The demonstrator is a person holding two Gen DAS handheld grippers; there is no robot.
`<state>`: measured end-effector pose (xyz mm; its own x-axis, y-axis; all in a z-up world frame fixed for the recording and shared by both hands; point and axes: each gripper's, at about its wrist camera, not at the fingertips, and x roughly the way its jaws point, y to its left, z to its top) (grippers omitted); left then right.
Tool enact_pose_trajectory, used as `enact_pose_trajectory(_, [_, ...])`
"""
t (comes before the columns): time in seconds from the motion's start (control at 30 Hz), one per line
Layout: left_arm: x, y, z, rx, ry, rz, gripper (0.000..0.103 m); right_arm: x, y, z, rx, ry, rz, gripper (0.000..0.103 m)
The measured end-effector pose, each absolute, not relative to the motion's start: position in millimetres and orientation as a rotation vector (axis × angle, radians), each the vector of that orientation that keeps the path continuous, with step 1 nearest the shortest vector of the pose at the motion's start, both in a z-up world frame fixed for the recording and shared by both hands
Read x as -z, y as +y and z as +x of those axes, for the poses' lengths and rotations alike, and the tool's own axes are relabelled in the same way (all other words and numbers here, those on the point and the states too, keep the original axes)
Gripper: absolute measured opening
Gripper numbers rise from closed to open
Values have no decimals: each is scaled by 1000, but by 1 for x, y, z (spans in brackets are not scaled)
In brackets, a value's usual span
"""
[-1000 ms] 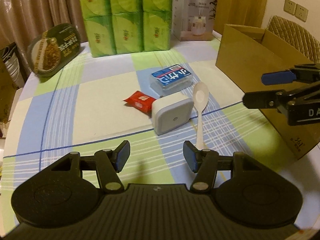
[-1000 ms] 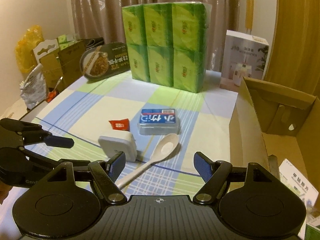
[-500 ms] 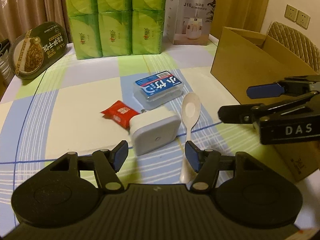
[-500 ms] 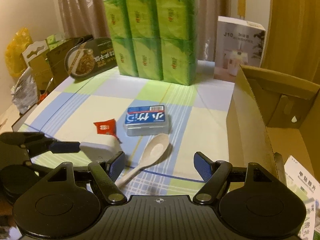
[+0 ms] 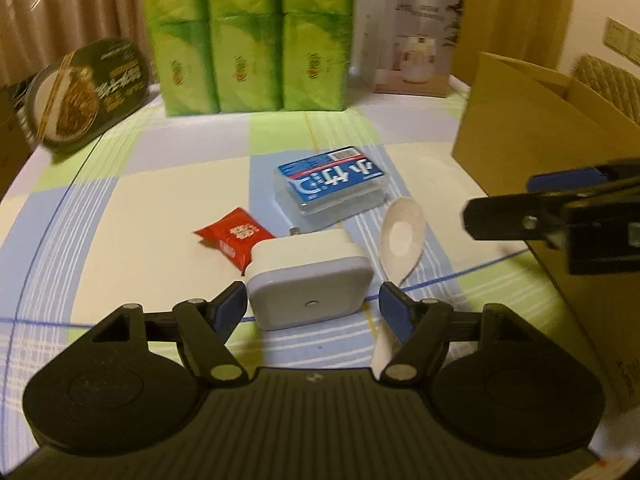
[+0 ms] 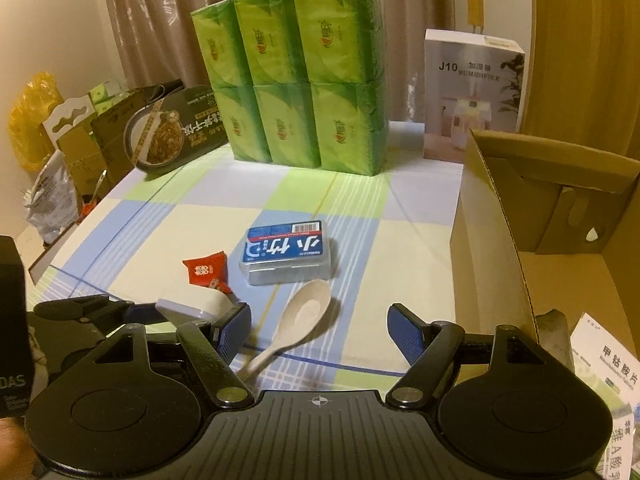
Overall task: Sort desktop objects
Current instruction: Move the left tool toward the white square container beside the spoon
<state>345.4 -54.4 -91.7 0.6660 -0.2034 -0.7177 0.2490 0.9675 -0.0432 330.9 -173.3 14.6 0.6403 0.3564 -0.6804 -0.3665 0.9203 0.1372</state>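
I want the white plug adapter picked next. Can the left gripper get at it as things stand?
Probably yes: the left gripper has just been opening and straddles the white adapter, pads not yet pressing; nothing blocks it.

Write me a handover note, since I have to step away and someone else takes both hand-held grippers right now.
Left hand-held gripper: open, jaws just been opening, straddling the white square device, pads not pressing it.
Right hand-held gripper: open, empty, above the spoon.
On the table: red packet, blue-labelled clear box, spoon, device.
Cardboard box stands open at the right, with some packets already inside.
Done: none of these four sorted yet.
Left: grasp the device, then likely box the rest.
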Motion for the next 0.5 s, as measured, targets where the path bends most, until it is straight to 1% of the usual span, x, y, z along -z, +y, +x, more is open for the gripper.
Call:
enact_pose_trajectory(0.3, [98, -40, 351, 202, 794, -30, 68, -13, -173, 332, -411, 778, -7, 73])
enact_pose_trajectory(0.37, [99, -36, 352, 201, 801, -38, 67, -13, -173, 332, -411, 778, -8, 73])
enact_pose_trajectory(0.4, [99, -35, 353, 202, 803, -36, 64, -13, -173, 332, -411, 777, -8, 73])
enact_pose_trajectory(0.5, [98, -32, 352, 197, 802, -19, 64, -13, -173, 332, -412, 777, -8, 73])
